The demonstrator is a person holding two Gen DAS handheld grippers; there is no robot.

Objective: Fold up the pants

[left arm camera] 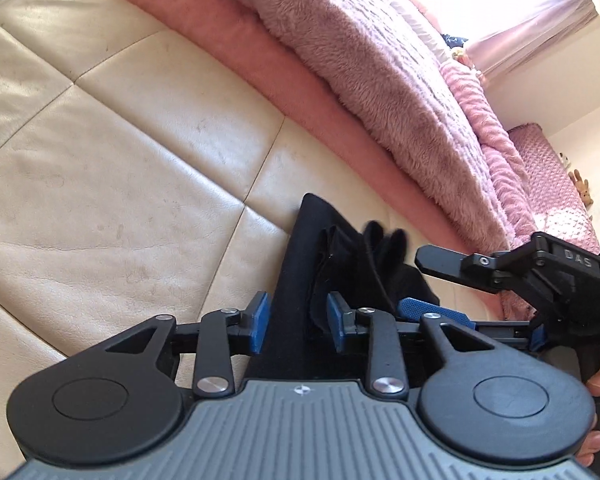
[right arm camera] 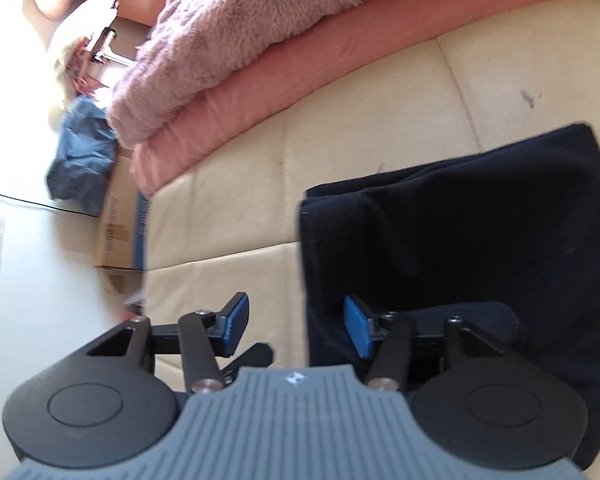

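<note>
The dark pants (right arm camera: 460, 240) lie folded on the cream sofa (left arm camera: 120, 160). The left gripper (left arm camera: 298, 322) stands open, its blue pads on either side of a raised fold of the pants, not closed on it. The right gripper (right arm camera: 296, 322) is wide open and holds nothing; the pants' edge runs between its fingers, one pad over the cloth. Beyond both lies a pink blanket (left arm camera: 380, 80). Left of the right gripper stands a cardboard box (right arm camera: 118, 220) with blue cloth (right arm camera: 84, 160) beside it.
</note>
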